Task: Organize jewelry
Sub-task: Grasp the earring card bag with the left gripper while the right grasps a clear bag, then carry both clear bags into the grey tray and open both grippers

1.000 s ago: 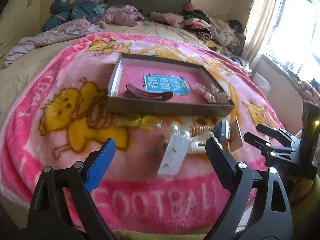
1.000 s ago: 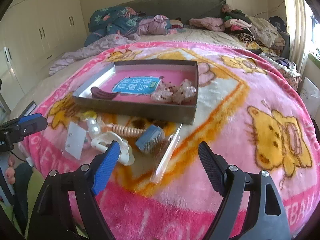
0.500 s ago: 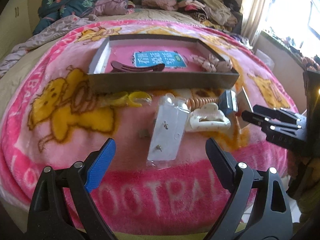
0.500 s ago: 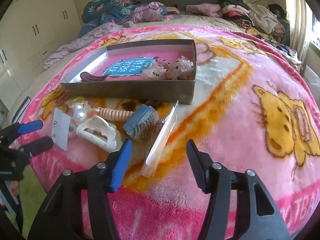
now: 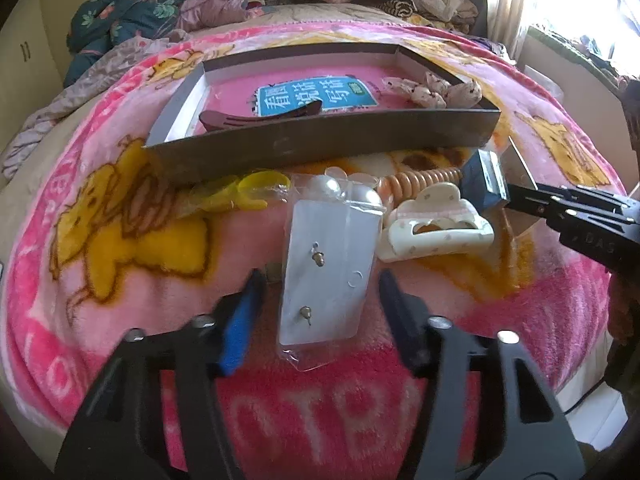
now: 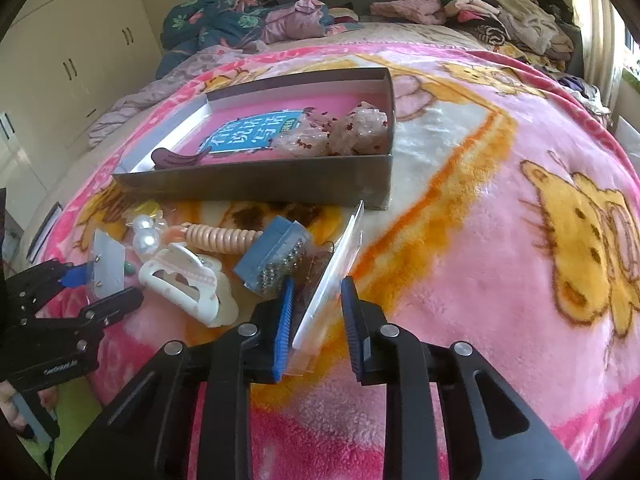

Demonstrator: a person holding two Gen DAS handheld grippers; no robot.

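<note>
A shallow grey box point(image 5: 320, 142) point(image 6: 280, 180) lies on the pink blanket, holding a dark hair clip point(image 5: 256, 117) and pale scrunchies point(image 6: 356, 130). In front of it lie an earring card in a clear bag point(image 5: 328, 268), a white claw clip point(image 5: 434, 229) point(image 6: 184, 284), a peach coil tie point(image 6: 224, 238), a blue case point(image 6: 276, 256) and a clear flat packet point(image 6: 332, 276). My left gripper point(image 5: 320, 292) is open, its jaws on either side of the earring card. My right gripper point(image 6: 318, 300) is open, its jaws close around the clear packet's near end.
A yellow clip point(image 5: 244, 192) and pearl beads point(image 5: 348, 192) lie by the box's front wall. Piled clothes point(image 6: 248, 24) lie at the head of the bed. The blanket's front edge drops off just behind the grippers. The right gripper point(image 5: 576, 216) shows in the left wrist view.
Both grippers moved forward and down toward the items. The left jaws narrowed around the earring card. The right jaws narrowed around the clear packet.
</note>
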